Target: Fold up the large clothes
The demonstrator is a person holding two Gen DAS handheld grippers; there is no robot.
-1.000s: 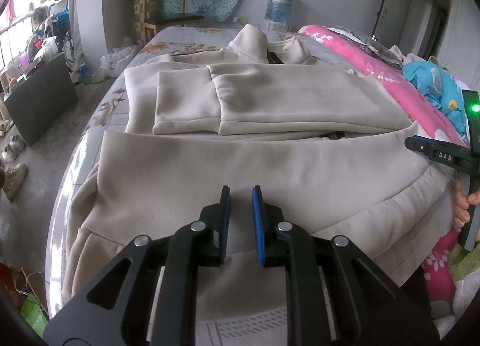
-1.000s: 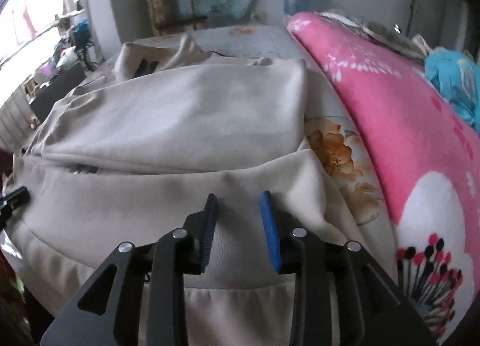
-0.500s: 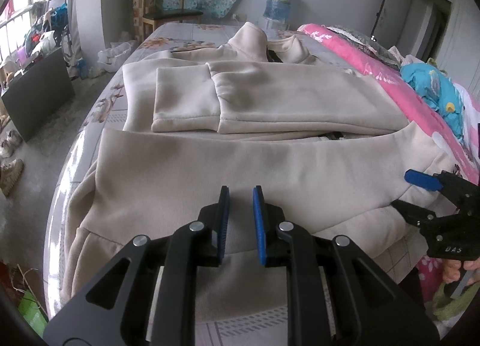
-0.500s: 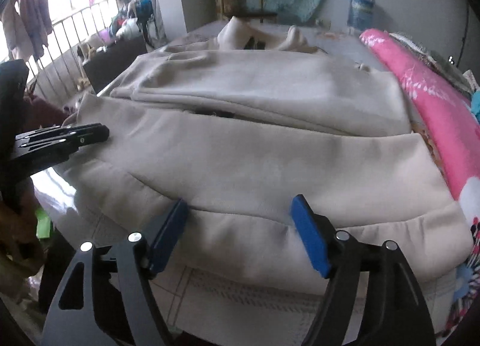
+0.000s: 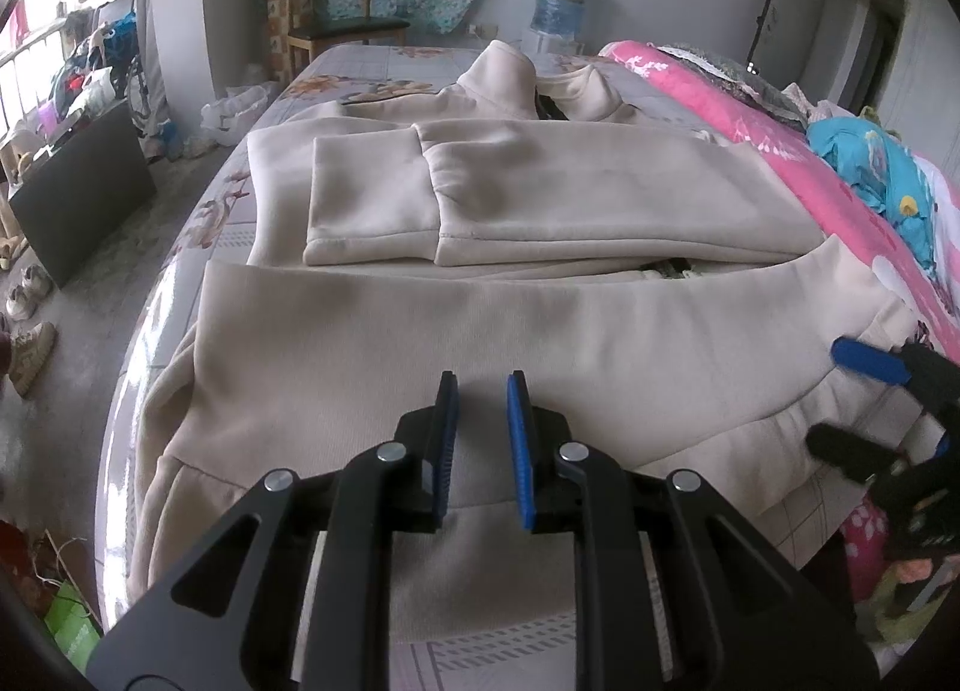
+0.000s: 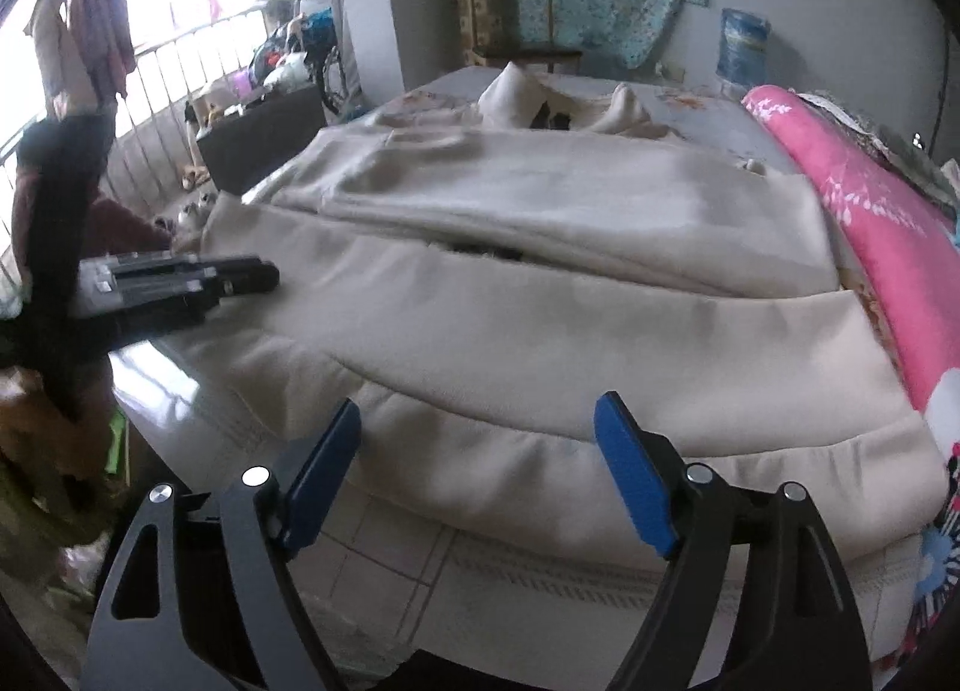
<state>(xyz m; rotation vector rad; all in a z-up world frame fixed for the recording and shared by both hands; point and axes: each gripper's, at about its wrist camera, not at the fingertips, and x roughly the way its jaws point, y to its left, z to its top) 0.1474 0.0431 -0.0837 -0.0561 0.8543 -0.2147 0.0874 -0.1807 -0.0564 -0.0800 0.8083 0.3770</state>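
Nearest, the left gripper (image 5: 482,439) has its blue pads close together over the bottom hem of the beige sweatshirt (image 5: 540,331) — whether they pinch the cloth, I cannot tell. The right gripper (image 6: 480,469) has just been opening; its jaws stand wide, the ribbed hem just past its pads, with nothing held.

The sweatshirt lies flat on the bed (image 5: 372,58). Farther off, both sleeves (image 5: 372,199) are already folded across the chest. Past them the collar (image 5: 501,76) stands up. What looks left is lifting the bottom half toward the collar — maybe folding once more.
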